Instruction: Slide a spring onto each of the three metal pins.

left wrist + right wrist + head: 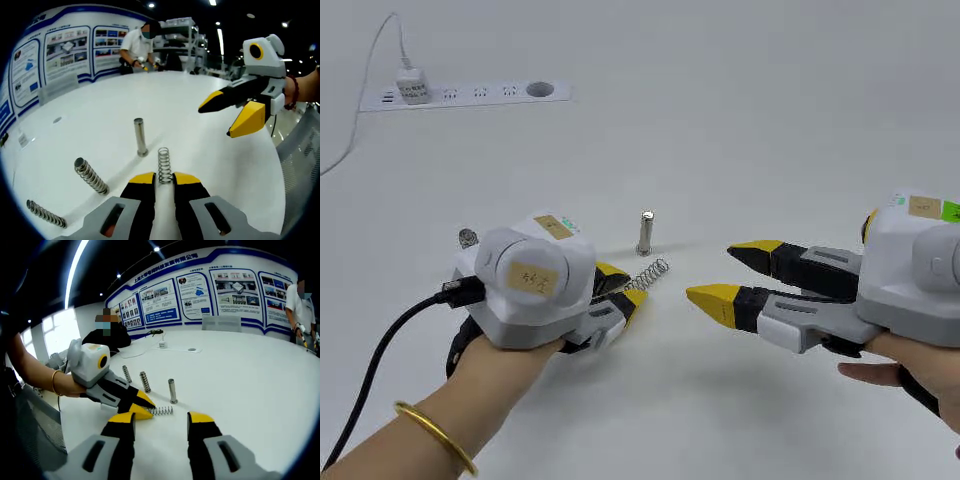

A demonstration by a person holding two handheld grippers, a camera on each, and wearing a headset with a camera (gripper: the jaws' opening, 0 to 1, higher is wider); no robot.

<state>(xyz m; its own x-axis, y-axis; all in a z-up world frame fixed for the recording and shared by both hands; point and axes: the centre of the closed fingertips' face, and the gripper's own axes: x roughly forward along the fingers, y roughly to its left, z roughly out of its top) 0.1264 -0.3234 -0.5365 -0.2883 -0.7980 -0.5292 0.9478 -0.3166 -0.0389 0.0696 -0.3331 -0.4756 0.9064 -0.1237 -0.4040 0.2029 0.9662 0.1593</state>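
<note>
Left hand-held gripper is clenched on a small coiled steel spring, pinched at one end between the yellow jaw tips. The rest of the coil sticks out forward along the jaws. The free end points toward the foot of the bare upright silver metal pin: near it, not touching, not on the pin. Can't tell if the spring rests on the white surface or is held just off it.

Right hand-held gripper has its jaws spread and nothing between them. It sits off to the right of the pin, tips aimed at the spring and the left jaws, with a clear gap.

In the left gripper view, two more metal pins already wearing springs are off to the left of the bare pin. One leans beside it, the other is further out near the view's edge. In the right gripper view, both stand behind the left hand-held gripper, left of the bare pin.

A white power strip with a plug in it lies at the far left of the surface. A black cable runs from the back of the left hand-held gripper. There's a gold bangle on that wrist.
</note>
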